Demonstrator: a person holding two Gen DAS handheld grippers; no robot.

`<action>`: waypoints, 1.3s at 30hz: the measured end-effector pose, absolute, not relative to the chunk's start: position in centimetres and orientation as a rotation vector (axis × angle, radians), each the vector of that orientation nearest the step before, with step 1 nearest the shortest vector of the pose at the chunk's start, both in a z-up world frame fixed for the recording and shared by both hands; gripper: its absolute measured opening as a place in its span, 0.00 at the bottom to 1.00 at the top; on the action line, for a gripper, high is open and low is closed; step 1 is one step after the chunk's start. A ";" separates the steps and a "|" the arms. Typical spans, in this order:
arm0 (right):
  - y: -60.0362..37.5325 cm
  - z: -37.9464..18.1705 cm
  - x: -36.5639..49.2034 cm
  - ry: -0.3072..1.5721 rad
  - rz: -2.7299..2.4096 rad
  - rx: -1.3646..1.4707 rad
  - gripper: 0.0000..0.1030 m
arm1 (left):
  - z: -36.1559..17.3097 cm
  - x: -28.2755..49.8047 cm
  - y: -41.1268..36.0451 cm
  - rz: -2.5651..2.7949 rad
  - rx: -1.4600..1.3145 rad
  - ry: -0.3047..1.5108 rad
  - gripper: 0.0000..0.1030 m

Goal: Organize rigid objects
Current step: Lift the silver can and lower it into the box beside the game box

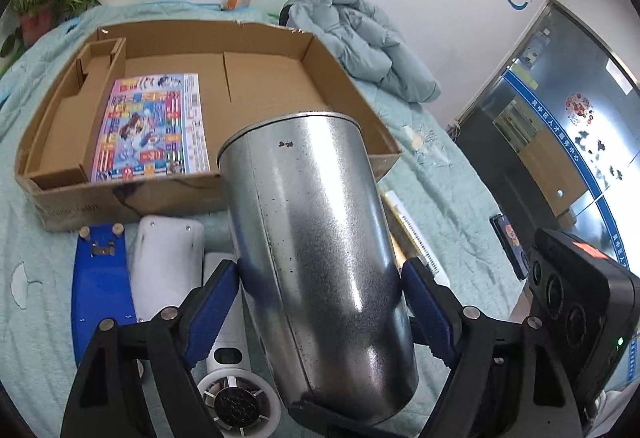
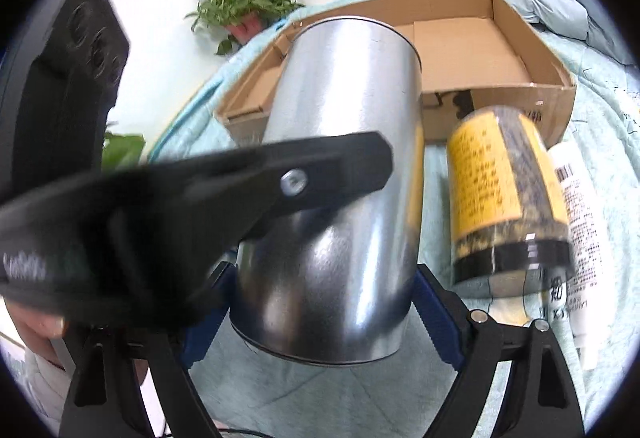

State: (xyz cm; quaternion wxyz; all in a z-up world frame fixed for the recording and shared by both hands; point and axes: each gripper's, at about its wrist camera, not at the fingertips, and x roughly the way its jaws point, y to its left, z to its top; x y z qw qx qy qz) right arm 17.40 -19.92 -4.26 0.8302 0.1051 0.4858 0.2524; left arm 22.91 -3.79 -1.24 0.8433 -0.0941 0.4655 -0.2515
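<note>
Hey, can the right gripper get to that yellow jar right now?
Probably not directly: the metal can, held by the left gripper, sits between the fingers of the right gripper, beside the yellow jar.

Cardboard box (image 1: 132, 198) on quilted bed (image 1: 440, 178)

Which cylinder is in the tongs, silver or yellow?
The plain silver metal can. Both tongs flank it; the yellow-labelled jar with the black lid sits free to its right.

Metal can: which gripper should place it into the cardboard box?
Left. The left gripper clamps the metal can on both sides, and the cardboard box lies straight ahead with bare floor beside the magazine. The right gripper only flanks the can; contact is unclear.
</note>
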 end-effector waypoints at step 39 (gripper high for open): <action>-20.1 -3.5 36.3 1.116 0.483 0.181 0.83 | 0.1 43.0 -5.1 -0.552 -0.257 1.055 0.73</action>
